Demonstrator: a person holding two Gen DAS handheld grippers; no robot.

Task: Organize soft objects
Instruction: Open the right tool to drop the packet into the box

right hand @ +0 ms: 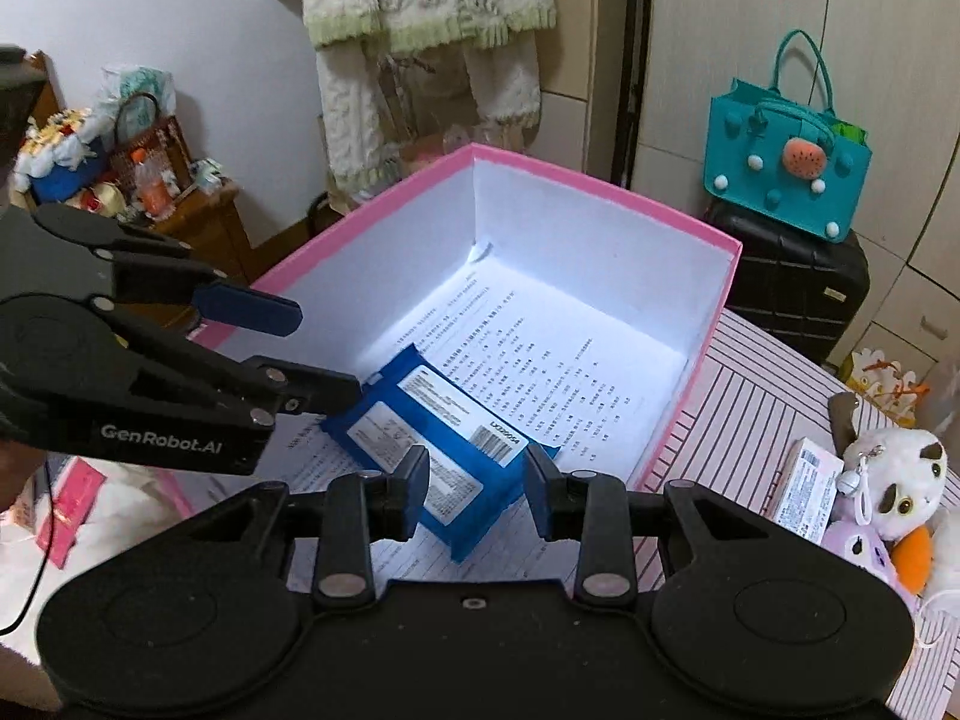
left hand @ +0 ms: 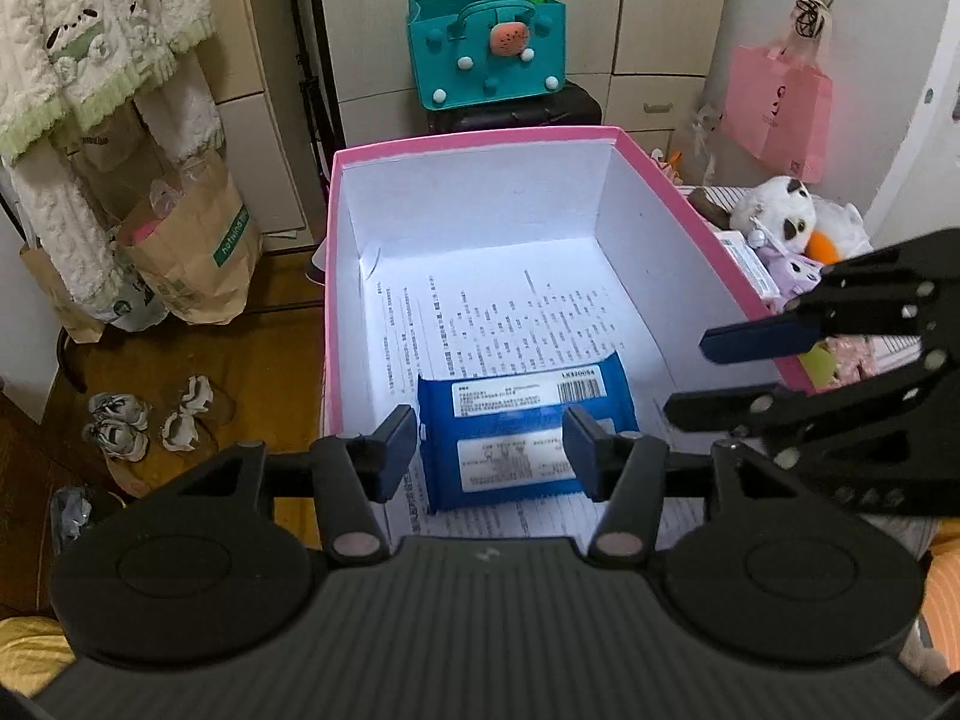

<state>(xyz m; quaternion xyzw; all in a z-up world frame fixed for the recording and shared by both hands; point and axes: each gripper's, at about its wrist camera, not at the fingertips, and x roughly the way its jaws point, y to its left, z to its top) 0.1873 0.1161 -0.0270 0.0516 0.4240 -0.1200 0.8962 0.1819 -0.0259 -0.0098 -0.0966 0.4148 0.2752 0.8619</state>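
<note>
A blue soft pack (left hand: 516, 438) with white labels lies flat on printed paper in the near end of a pink box (left hand: 480, 141) with white inner walls. It also shows in the right wrist view (right hand: 444, 438), inside the same box (right hand: 600, 180). My left gripper (left hand: 489, 450) is open just above the pack, one finger at each side, not touching. My right gripper (right hand: 477, 495) is open above the box's near edge, empty. It shows in the left wrist view (left hand: 690, 378) at the right. A white plush toy (right hand: 894, 480) lies right of the box.
A teal bag (left hand: 486, 42) sits on a black suitcase (right hand: 792, 282) behind the box. A pink bag (left hand: 777, 108) hangs at right. Paper bags (left hand: 192, 252) and slippers (left hand: 144, 420) lie on the floor at left. A small white carton (right hand: 804, 489) lies on the striped sheet.
</note>
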